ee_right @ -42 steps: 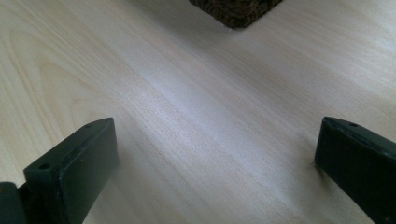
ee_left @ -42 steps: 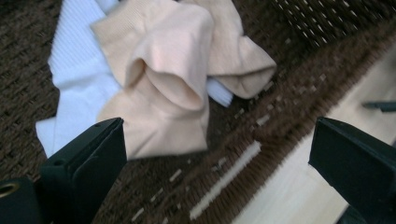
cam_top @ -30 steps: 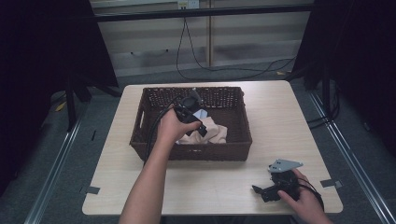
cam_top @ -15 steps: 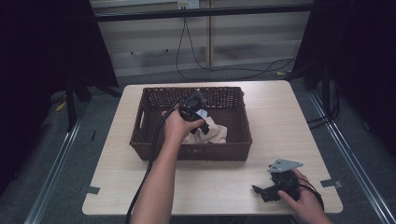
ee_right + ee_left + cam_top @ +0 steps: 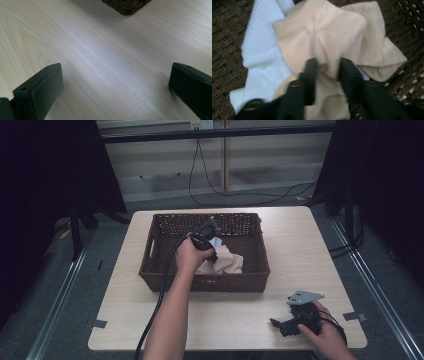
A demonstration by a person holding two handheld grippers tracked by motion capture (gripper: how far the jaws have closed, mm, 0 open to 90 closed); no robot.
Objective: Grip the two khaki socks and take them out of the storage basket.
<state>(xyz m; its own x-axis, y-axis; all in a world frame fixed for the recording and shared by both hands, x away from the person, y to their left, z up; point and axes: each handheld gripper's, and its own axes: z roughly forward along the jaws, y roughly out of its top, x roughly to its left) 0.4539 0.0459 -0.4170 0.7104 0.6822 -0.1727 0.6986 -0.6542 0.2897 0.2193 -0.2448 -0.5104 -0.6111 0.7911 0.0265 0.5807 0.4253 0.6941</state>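
A dark wicker basket [image 5: 150, 251] stands mid-table with a beige sock [image 5: 230, 262] and a white sock [image 5: 216, 241] inside. My left gripper [image 5: 212, 254] reaches down into the basket. In the left gripper view its jaws have just been closing, and the left gripper [image 5: 326, 65] now pinches a raised fold of the beige sock [image 5: 324, 32]. The white sock [image 5: 262, 50] lies beside and partly under the beige one. My right gripper [image 5: 276, 325] rests on the table near the front right, and in its own view the right gripper [image 5: 116, 72] stands wide open over bare wood.
The light wooden table [image 5: 300, 245] has free room right of the basket and along its front edge. A basket corner [image 5: 125, 5] shows at the top of the right gripper view. The left gripper's black cable [image 5: 160, 305] trails along the forearm. Dark stands flank the table.
My left hand has shifted slightly right and down onto the socks in the basket, and its jaws have closed on the beige sock. The right hand has stayed put.
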